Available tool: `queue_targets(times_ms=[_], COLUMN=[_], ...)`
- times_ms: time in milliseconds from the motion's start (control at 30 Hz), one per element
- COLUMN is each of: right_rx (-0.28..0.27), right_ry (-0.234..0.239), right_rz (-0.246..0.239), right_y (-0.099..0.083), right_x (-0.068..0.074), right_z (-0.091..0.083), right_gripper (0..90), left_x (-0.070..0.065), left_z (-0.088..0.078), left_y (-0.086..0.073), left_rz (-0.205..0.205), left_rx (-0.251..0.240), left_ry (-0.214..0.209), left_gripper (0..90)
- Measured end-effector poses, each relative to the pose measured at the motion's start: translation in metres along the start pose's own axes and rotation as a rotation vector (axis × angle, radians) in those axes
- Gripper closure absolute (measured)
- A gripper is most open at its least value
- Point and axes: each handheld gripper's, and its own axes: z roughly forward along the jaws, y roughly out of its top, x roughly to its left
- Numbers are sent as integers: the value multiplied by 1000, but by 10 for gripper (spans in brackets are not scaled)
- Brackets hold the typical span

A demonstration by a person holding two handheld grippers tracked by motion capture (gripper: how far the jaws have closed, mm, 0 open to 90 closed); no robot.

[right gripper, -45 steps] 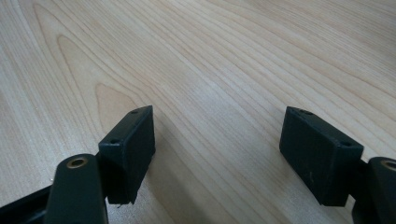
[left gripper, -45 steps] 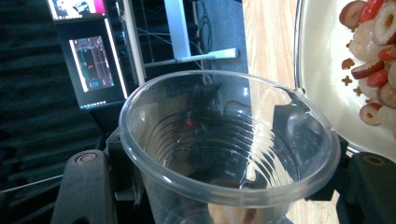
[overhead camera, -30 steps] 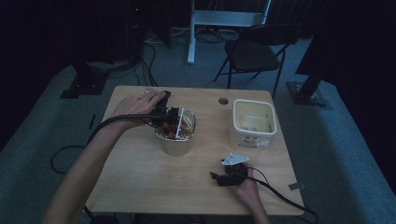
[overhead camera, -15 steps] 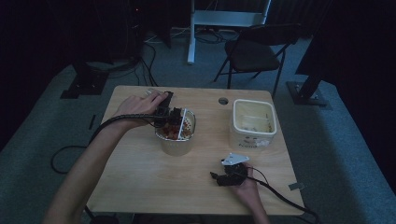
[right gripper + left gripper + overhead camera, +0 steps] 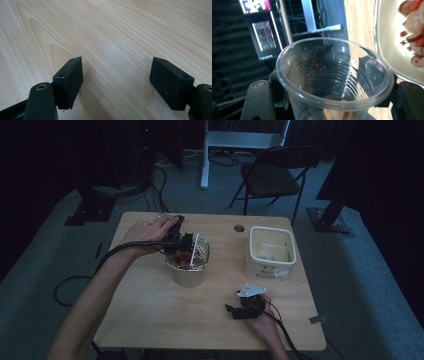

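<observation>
While the left hand-held gripper (image 5: 176,239) stays clamped on the clear cup (image 5: 334,80), unmoved beside the food bowl (image 5: 206,254), the right hand-held gripper (image 5: 245,307) rests jaws apart on the counter (image 5: 150,320), suggesting pouring has paused.

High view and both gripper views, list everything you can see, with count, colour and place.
table: one, light wood, centre
bowl: one, pale, mid-table
food pieces: many, red and pale, in the bowl
clear cup: one, transparent, tilted at the bowl's rim
container: one, white, square, right of the bowl
chair: one, dark, behind the table
screen: one, lit, in the dark background
left tongs: black, gripping the clear cup
right tongs: black, jaws apart, nothing between, at the table's near edge
</observation>
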Motion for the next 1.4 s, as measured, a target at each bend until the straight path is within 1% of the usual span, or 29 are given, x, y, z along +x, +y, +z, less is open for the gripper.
queue_targets(times_ms=[33, 67, 100, 133, 167, 200, 267, 300, 333, 367, 467, 500, 567, 633, 767, 800, 833, 900, 1000, 1033, 1100, 1133, 1167, 1267, 1333, 1400], right_rx=[1, 0, 0, 0, 0, 0, 0, 0, 0, 0, 0, 0, 1, 1, 0, 0, 0, 0, 0, 0, 0, 0, 0, 0, 0, -1], right_ry=[-1, 0, -1, -1, -2, -2, -2, -2, -2, -1, -1, -1, -2, -2, -3, -3, -3, -3, -2, -3, -3, -3, -3, -3, -3, -3], right_rz=[0, 1, 1, 1, 1, 1, 1, 0, 1, 1, 1, 0, 0, 0, 0, 0, 0, 2, 1, 0, 1, 1, 1, 0, 0, 0], right_y=[0, 0, 0, 0, 0, 0, 0, 0, 0, 0, 0, 0, 0, 0, 0, 0, 0, 0, 0, 0, 0, 0, 0, 0, 0, 0], right_x=[0, 0, 0, 0, 0, 0, 0, 0, 0, 0, 0, 0, 0, 0, 0, 0, 0, 0, 0, 0, 0, 0, 0, 0, 0, 0], right_z=[0, 0, 0, 0, 0, 0, 0, 0, 0, 0, 0, 0, 0, 0, 0, 0, 0, 0, 0, 0, 0, 0, 0, 0, 0, 0], right_gripper=[263, 263, 263, 263, 263, 263, 263, 263, 263, 263, 263, 263, 263, 263, 263, 263, 263, 263, 263, 263, 263, 263, 263, 263, 262, 262], left_x=[-1, -1, -2, -5, -9, -10, -10, -9, -7, -4, 5, 7, 12, 16, 26, 26, 31, 35, 42, 45, 48, 48, 50, 51, 51, 51], left_z=[0, 2, 3, 3, 3, 3, 3, 3, 3, 2, -2, -2, -3, -4, -5, -5, -5, -6, -6, -6, -4, -4, -3, -1, 0, 2], left_y=[0, -1, -1, 0, 1, 1, 1, 1, 0, -1, -5, -7, -11, -15, -26, -26, -32, -37, -47, -51, -59, -59, -65, -70, -73, -75], left_rz=[-4, -12, -6, 9, 32, 40, 19, 4, -18, -60, -221, -263, -354, -417, -582, -582, -659, -723, -829, -870, -952, -952, -1006, -1050, -1088, -1122], left_rx=[-1, 5, 17, 17, 15, 18, 7, 6, 0, -12, -86, -106, -144, -176, -262, -262, -305, -342, -404, -431, -477, -477, -504, -523, -547, -564], left_ry=[-5, -2, -7, -12, -7, -9, -5, -10, -9, -15, -68, -83, -131, -173, -268, -268, -307, -340, -396, -422, -457, -457, -469, -489, -511, -521], left_gripper=[341, 341, 341, 341, 342, 342, 342, 342, 341, 341, 341, 340, 340, 341, 341, 341, 341, 341, 342, 342, 342, 342, 342, 342, 342, 342])
